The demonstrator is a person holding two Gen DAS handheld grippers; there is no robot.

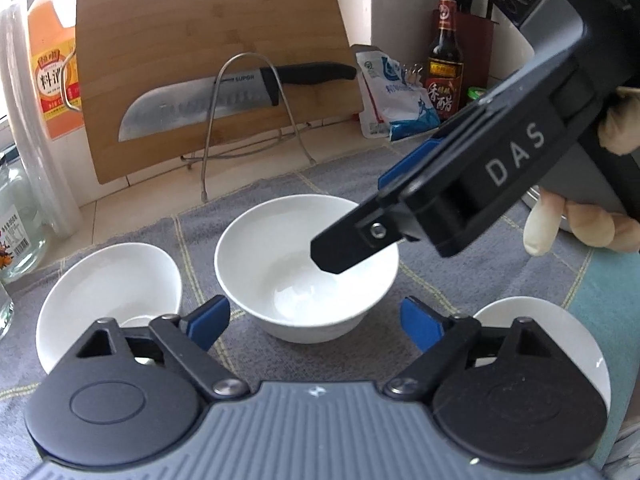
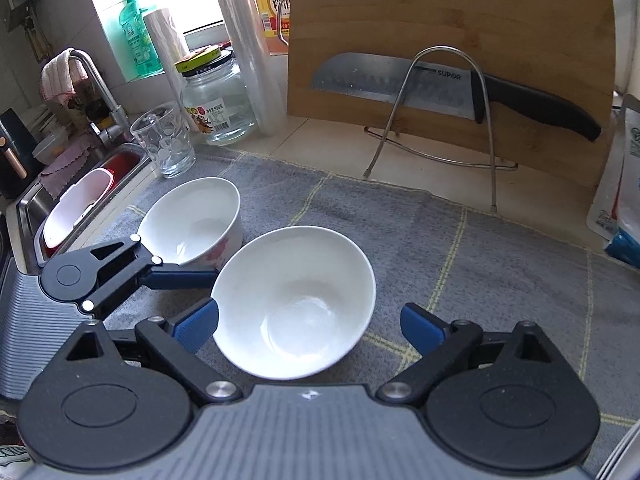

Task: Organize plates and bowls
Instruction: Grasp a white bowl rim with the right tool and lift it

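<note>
Bowls (image 1: 306,268), glossy white, round

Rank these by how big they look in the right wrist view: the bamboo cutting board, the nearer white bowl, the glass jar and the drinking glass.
1. Bamboo cutting board, clearly largest.
2. Nearer plain white ceramic bowl, though its closeness to the camera inflates it.
3. Clear glass jar with the yellow lid.
4. Clear dimpled drinking glass, smallest; it stands slightly nearer than the jar.

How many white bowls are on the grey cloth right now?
3. Middle bowl sits ahead of the left tongs; left bowl and right bowl flank it, both partly hidden by those tongs. More may lie outside view.
</note>
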